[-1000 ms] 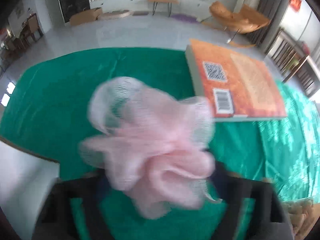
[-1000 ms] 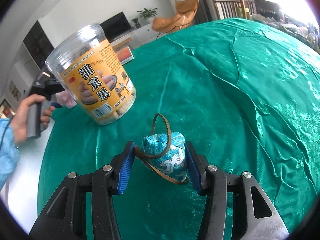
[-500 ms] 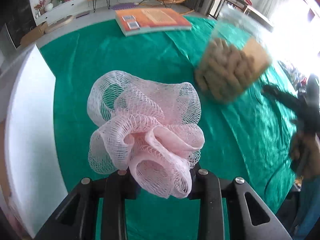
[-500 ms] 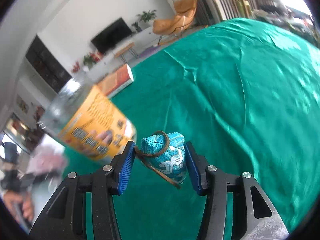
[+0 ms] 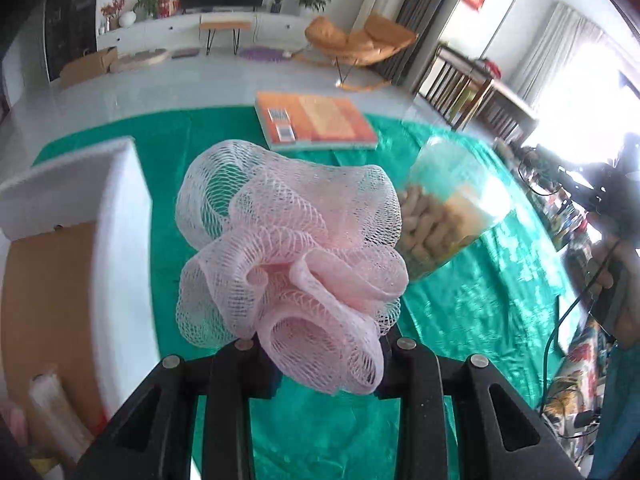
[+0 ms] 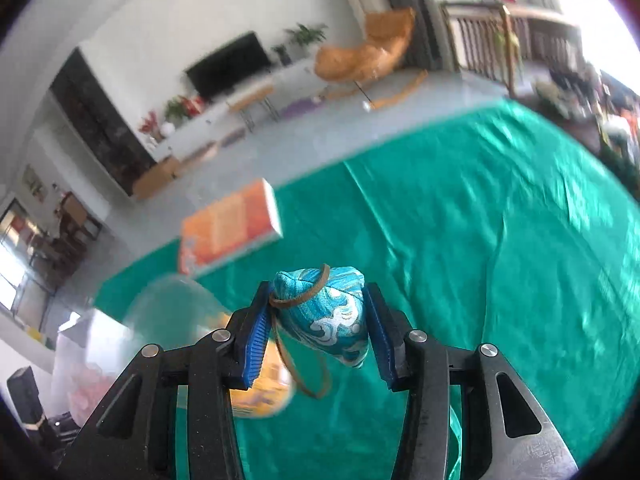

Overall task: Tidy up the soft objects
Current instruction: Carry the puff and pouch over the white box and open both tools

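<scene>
Both grippers share 1 build. The left gripper (image 5: 324, 354) has 2 matte black plastic arms with triangular cut-outs and 4 round silver screw heads across its linkage. The right gripper (image 6: 318, 334) matches it, again with 4 silver screws, and its fingers (image 6: 254, 342) carry ribbed blue pads; a scuffed metallic patch marks its lower right arm.

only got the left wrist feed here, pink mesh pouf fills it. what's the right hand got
Observer: The right gripper is shut on a turquoise brocade pouch, lifted off the green cloth.
Operator: anything loose on it
Observer: A brown cord loop hangs below the pouch.
Operator: how's the pouch sitting in there
Observer: The blue pads press on its two sides, with its tip pointing down.
</scene>
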`<state>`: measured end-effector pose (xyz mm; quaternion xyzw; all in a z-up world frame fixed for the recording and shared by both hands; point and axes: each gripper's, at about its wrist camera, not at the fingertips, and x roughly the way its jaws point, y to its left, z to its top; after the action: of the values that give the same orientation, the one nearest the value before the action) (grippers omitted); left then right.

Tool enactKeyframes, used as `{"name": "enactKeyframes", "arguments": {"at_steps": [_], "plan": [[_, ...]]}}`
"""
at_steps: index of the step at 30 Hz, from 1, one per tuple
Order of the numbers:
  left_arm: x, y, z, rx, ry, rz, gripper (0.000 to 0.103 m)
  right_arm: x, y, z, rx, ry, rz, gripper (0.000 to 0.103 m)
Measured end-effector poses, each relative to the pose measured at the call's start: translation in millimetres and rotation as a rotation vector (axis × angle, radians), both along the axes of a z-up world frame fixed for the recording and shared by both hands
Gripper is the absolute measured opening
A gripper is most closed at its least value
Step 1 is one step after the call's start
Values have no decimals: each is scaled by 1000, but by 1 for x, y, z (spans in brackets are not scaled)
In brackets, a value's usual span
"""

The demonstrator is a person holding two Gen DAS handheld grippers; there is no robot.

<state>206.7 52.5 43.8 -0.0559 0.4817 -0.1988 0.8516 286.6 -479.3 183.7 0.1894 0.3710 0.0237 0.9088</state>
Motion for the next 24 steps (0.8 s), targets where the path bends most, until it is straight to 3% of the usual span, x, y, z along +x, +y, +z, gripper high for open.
{"name": "enactKeyframes", "arguments": {"at_steps": [5, 8, 11, 12, 13, 14, 15, 16, 17, 20, 24], "plan": [[-43, 71, 33, 46, -31, 91, 31, -24, 104, 73, 59, -103, 247, 47], [-79, 123, 33, 164, -27, 186, 31, -41, 189, 87, 140, -104, 431, 47], [-110, 168, 21, 272, 10, 293, 36, -64, 277, 80, 193, -68, 608, 48], [-118, 178, 15, 289, 25, 321, 48, -71, 305, 75, 209, -46, 662, 48], [-127, 190, 9, 298, 36, 353, 68, -78, 335, 67, 227, -19, 712, 48], [-136, 200, 5, 301, 37, 382, 77, -86, 355, 59, 230, -1, 740, 53], [-144, 208, 2, 305, 29, 414, 88, -92, 376, 50, 228, 22, 767, 65], [-151, 215, 0, 314, 12, 450, 90, -97, 397, 40, 237, 55, 793, 76], [-158, 219, -2, 322, 2, 476, 90, -100, 412, 30, 251, 94, 807, 85], [-172, 220, -5, 334, -27, 523, 90, -115, 424, 9, 282, 155, 808, 85], [-184, 210, 7, 407, -107, 592, 90, -125, 406, 4, 164, 160, 768, 85]]}}
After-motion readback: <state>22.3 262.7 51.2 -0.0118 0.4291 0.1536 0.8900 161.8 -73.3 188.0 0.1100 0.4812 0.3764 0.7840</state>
